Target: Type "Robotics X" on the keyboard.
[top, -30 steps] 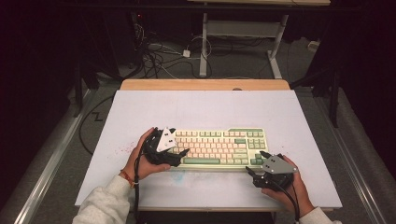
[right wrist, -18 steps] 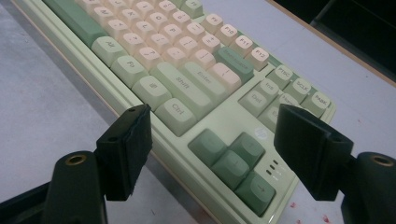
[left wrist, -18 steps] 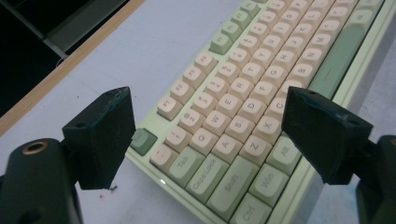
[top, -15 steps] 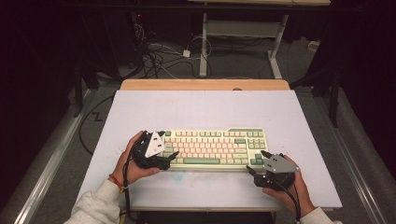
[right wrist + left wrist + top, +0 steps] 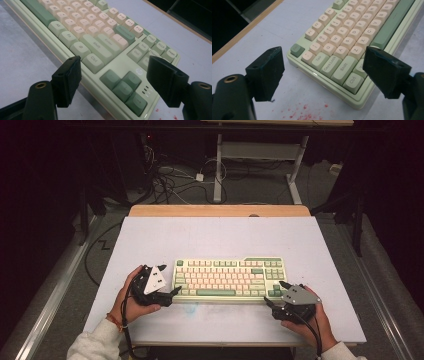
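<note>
A pale green keyboard with cream and green keys lies flat in the middle of the white table top. My left gripper is at the keyboard's left end, open. In the left gripper view, the left gripper has its jaws standing either side of the keyboard's front left corner, near the Ctrl key. My right gripper is at the front right corner, also open. In the right gripper view, the right gripper frames the arrow keys on the keyboard. Neither pair of pads presses on anything.
The white table top has a wooden far edge. Red specks mark the surface in front of the keyboard's left corner. Cables and a metal desk frame lie on the floor beyond.
My left hand has slid left, from over the keyboard's left end to just beside it. The right hand and the keyboard have stayed put.
</note>
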A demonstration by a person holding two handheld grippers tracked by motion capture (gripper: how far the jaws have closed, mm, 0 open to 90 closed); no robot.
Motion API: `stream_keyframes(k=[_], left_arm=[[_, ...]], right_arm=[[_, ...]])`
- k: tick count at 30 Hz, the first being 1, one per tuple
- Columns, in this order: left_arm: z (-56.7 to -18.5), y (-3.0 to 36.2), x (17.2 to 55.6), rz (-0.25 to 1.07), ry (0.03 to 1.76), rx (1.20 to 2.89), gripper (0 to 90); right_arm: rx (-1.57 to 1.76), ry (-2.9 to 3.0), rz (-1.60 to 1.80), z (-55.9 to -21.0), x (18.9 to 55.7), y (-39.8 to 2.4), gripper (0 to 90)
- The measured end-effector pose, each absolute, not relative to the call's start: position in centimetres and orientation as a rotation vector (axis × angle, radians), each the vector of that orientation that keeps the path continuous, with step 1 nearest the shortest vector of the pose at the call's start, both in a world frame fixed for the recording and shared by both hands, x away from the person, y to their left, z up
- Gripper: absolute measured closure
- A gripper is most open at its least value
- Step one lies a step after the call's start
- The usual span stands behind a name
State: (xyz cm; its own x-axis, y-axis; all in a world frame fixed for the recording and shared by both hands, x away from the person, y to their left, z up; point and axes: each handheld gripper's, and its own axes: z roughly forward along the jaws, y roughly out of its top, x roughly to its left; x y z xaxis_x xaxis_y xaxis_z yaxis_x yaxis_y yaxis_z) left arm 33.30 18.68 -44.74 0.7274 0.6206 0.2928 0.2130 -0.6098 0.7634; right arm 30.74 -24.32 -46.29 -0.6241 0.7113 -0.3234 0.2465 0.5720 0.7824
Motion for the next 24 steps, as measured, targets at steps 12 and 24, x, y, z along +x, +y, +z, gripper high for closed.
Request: stream_keyframes(k=[12,24], left_arm=[[-45.7,19.8,32.8,0.693,0.648,2.210,16.8],[-46.6,21.0,32.4,0.683,0.695,2.225,17.0]], right_arm=[[0.806,2.143,0.988,-45.6,31.2,-24.8,29.4],[0.797,2.157,1.051,-44.2,32.1,-24.6,42.4]])
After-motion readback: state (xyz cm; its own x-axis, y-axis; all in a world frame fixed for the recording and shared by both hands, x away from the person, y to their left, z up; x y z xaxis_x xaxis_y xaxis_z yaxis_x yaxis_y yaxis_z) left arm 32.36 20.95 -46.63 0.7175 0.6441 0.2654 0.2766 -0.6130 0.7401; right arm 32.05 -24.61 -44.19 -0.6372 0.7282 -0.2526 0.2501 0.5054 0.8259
